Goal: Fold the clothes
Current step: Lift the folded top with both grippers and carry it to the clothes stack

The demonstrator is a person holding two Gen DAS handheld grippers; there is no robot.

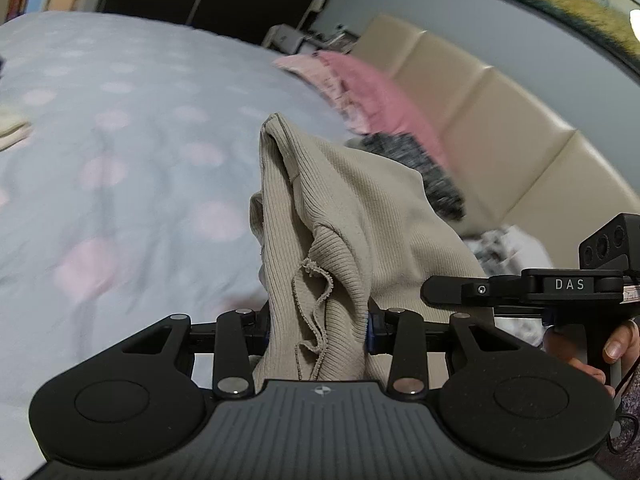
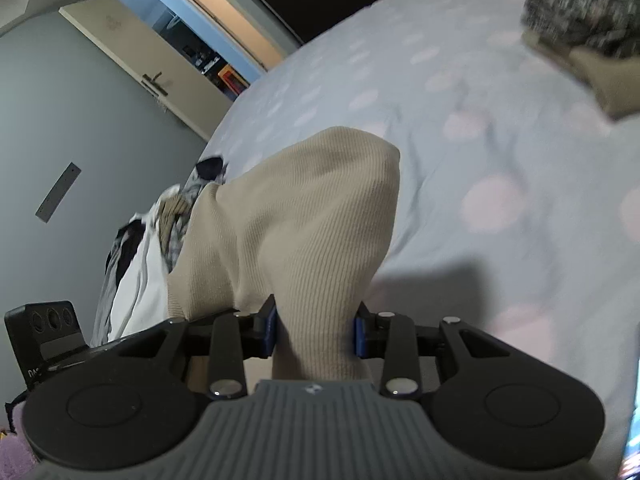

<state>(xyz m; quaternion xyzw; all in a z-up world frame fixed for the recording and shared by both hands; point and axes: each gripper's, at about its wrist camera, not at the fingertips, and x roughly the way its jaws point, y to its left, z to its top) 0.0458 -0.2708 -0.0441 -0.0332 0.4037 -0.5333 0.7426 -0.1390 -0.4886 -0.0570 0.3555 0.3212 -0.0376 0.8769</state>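
A beige ribbed garment [image 1: 336, 216] hangs bunched between my two grippers above the bed. My left gripper [image 1: 318, 330] is shut on one bunched part of it, with a frayed hem dangling in front. My right gripper [image 2: 316, 334] is shut on another part of the same beige garment [image 2: 304, 216]. The right gripper's body also shows at the right edge of the left wrist view [image 1: 532, 288], close beside the left one, held by a hand.
The bed has a pale blue cover with pink dots [image 1: 120, 140]. Pink clothes [image 1: 368, 92] and a dark speckled garment [image 1: 420, 168] lie near the cream headboard [image 1: 500, 120]. A pile of mixed clothes [image 2: 152, 232] lies at the bed's edge. A door [image 2: 152, 64] stands open behind.
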